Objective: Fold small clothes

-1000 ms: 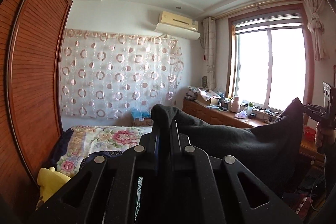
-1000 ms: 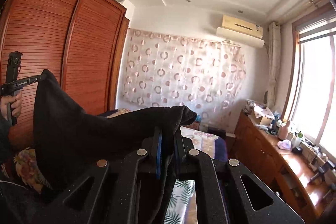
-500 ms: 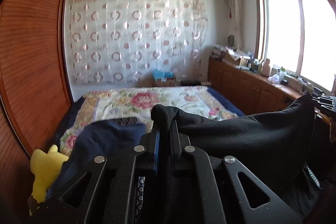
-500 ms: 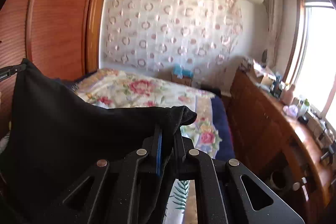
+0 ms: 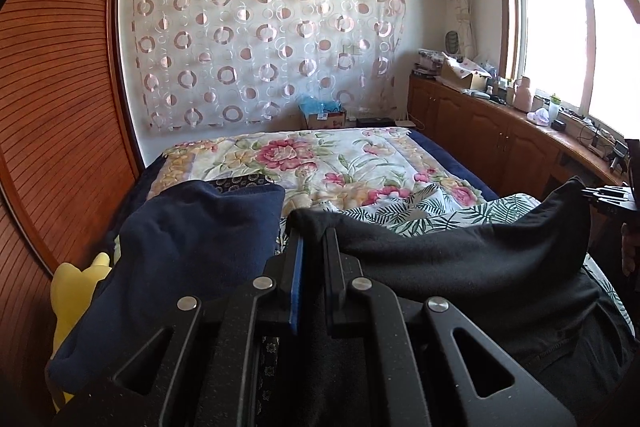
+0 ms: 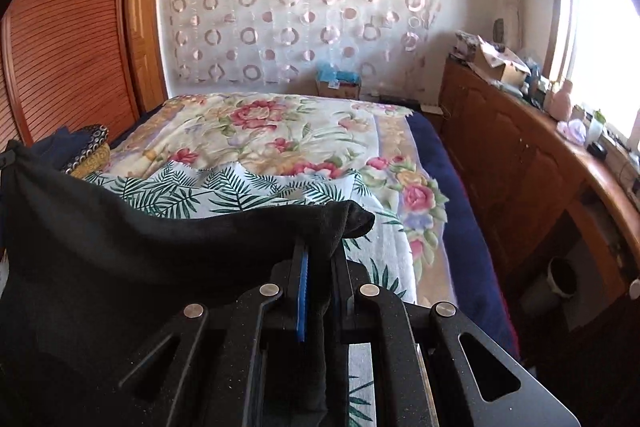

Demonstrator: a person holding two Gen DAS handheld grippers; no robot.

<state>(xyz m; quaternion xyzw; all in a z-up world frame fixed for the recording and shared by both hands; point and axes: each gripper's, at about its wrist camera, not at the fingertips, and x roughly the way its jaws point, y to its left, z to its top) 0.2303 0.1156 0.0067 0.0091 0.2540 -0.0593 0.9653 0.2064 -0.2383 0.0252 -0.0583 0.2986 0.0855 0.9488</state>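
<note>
A black garment (image 5: 460, 251) hangs stretched between my two grippers, low over the bed. My left gripper (image 5: 314, 233) is shut on one of its corners, the cloth bunched between the pads. The other corner is pinched in my right gripper (image 6: 320, 247), also shut, and the black garment (image 6: 120, 247) sags away to the left of that view. In the left wrist view, the right gripper (image 5: 608, 197) shows at the far right edge with a hand below it. The garment's lower part is hidden behind the gripper bodies.
The bed (image 5: 320, 163) carries a floral quilt and a leaf-print sheet (image 6: 224, 187). A navy garment (image 5: 180, 259) and a yellow plush toy (image 5: 76, 295) lie at its left. A slatted wooden wardrobe (image 5: 52, 131) stands left, a cluttered wooden cabinet (image 6: 540, 167) under the window right.
Both grippers have dropped and tilted downward with the black garment held between them. The views went from ceiling and wall to the bed surface.
</note>
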